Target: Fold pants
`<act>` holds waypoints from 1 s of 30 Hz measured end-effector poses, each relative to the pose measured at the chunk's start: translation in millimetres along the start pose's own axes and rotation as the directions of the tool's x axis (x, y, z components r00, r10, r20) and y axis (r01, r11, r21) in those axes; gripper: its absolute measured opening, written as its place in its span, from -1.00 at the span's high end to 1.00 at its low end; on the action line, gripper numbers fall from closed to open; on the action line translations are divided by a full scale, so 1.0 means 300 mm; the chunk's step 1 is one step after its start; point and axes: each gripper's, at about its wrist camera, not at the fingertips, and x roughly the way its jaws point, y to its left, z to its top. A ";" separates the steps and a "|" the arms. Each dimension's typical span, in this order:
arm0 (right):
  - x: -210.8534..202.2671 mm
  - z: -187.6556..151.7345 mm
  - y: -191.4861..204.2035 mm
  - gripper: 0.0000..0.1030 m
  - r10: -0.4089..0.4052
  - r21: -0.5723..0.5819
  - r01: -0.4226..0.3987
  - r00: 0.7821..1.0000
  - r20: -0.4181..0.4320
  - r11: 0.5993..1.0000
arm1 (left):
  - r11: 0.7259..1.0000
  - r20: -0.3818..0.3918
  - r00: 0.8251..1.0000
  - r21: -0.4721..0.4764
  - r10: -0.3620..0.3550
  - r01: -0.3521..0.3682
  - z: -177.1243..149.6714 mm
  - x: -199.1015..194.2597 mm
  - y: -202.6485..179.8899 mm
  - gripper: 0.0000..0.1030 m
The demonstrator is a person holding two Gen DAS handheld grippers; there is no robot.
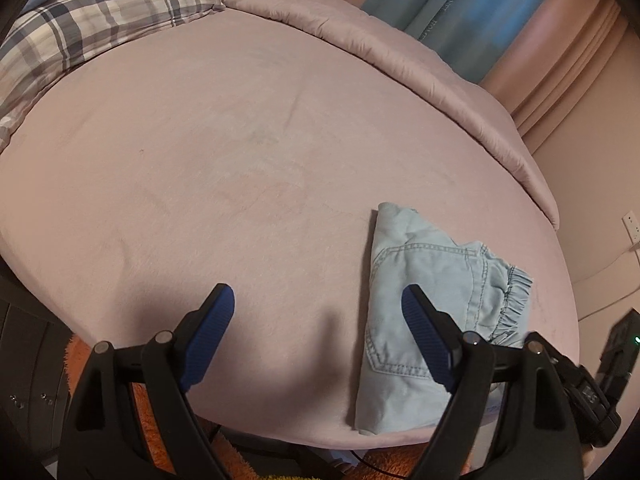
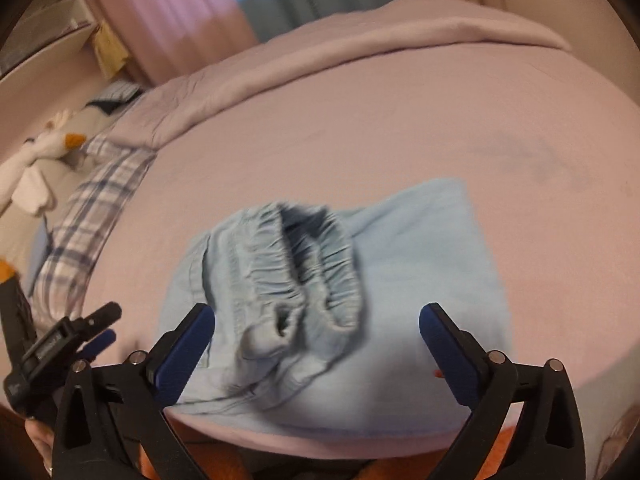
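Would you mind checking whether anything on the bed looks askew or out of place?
Nothing is damaged or spilled. The folded pants lie near the bed's front edge, and the elastic waistband bunches open on top rather than lying flat.

Pants [image 2: 420,248]: pale blue denim-like cloth, matt, stitched seams, gathered elastic waistband. Bed sheet [image 1: 240,152] under both grippers: matt pink fabric, faintly napped. Pillow [image 1: 100,12]: plaid woven cloth. Gripper fingers [image 1: 212,332]: matt black plastic, ribbed blue pads.
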 end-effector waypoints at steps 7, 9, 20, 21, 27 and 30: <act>0.148 -0.002 0.019 -0.92 0.093 0.046 -0.089 0.991 -0.092 0.995 | 1.000 -0.021 1.000 0.024 0.002 -0.002 -0.001 0.019 -0.025 -0.66; 0.146 -0.014 0.033 -0.48 0.076 0.024 -0.075 0.994 -0.075 0.997 | 1.000 -0.024 1.000 0.027 -0.001 0.002 -0.001 0.021 -0.030 -0.66; -0.187 0.040 -0.047 0.32 0.125 0.030 -0.130 0.984 0.129 0.991 | 0.993 -0.048 0.996 0.082 -0.076 0.080 0.025 0.039 -0.118 -0.66; -0.209 0.039 -0.070 0.32 0.106 0.038 -0.112 0.985 0.140 0.993 | 0.991 -0.060 0.994 0.090 -0.091 0.096 0.026 0.050 -0.133 -0.65; -0.151 0.007 -0.206 0.32 -0.047 0.141 0.035 0.995 0.083 0.989 | 0.975 -0.135 0.979 0.142 -0.150 0.169 0.019 0.116 -0.209 -0.62; -0.065 -0.030 -0.233 0.32 -0.098 0.151 0.094 0.995 0.021 0.984 | 0.966 -0.177 0.968 0.154 -0.180 0.208 0.005 0.158 -0.237 -0.53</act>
